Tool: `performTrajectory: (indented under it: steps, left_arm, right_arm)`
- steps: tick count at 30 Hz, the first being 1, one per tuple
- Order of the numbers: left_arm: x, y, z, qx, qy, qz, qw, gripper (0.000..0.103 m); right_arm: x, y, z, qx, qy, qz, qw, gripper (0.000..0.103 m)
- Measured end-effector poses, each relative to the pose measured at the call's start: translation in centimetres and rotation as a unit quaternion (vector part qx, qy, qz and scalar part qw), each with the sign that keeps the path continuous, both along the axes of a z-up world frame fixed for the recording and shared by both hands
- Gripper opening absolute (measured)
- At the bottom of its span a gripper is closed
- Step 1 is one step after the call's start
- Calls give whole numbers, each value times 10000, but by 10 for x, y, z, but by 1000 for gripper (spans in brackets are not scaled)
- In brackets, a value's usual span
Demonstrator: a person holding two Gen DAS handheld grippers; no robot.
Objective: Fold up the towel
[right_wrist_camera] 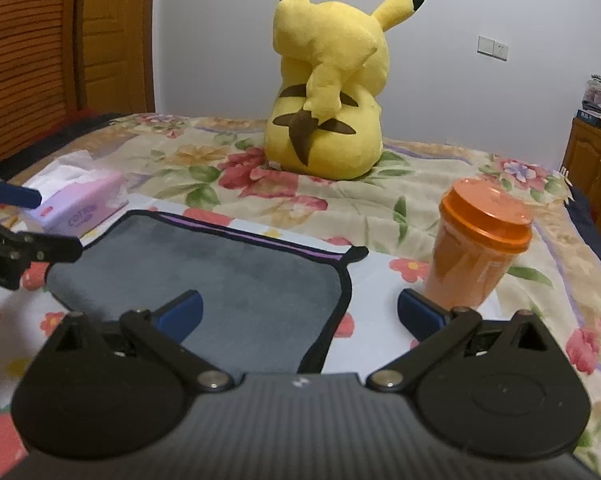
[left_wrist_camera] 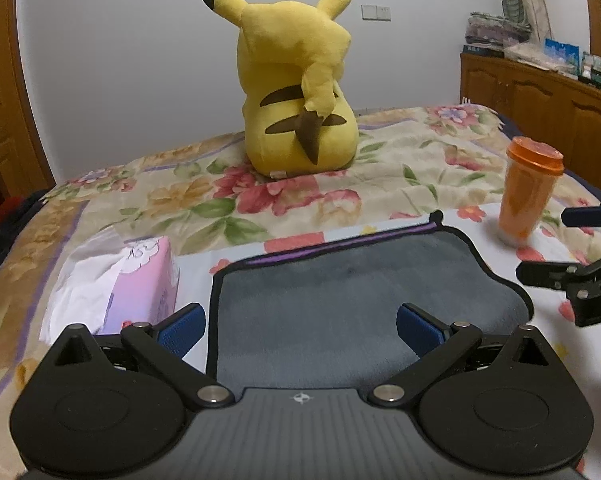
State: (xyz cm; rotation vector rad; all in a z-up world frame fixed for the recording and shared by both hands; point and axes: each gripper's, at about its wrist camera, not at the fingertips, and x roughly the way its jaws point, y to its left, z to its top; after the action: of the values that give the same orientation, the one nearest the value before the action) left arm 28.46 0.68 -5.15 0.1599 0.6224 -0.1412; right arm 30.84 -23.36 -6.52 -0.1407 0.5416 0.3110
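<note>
A grey towel (left_wrist_camera: pixel 340 296) with a black hem and a purple strip at its far edge lies flat on the flowered bed. It also shows in the right wrist view (right_wrist_camera: pixel 236 276). My left gripper (left_wrist_camera: pixel 300 328) is open and empty, its blue pads spread above the towel's near left part. My right gripper (right_wrist_camera: pixel 300 314) is open and empty above the towel's near right edge. The right gripper also shows at the right edge of the left wrist view (left_wrist_camera: pixel 576 240). The left gripper shows at the left edge of the right wrist view (right_wrist_camera: pixel 24 220).
A yellow plush toy (left_wrist_camera: pixel 296 92) sits at the back of the bed. An orange lidded cup (right_wrist_camera: pixel 476 248) stands just right of the towel. A pink tissue box (left_wrist_camera: pixel 140 280) lies just left of it. A wooden cabinet (left_wrist_camera: pixel 540 104) stands at far right.
</note>
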Motion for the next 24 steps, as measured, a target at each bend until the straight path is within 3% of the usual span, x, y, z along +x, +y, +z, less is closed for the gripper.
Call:
performTrajectory:
  steps: [11, 24]
  left_arm:
    - [-44, -5, 25, 0, -121, 113, 9999, 103]
    - [-113, -3, 79, -60, -325, 117, 9994, 103]
  right_arm:
    - [-34, -6, 20, 193, -3, -114, 9997, 103]
    - [-92, -11, 66, 392, -149, -200, 9989, 103]
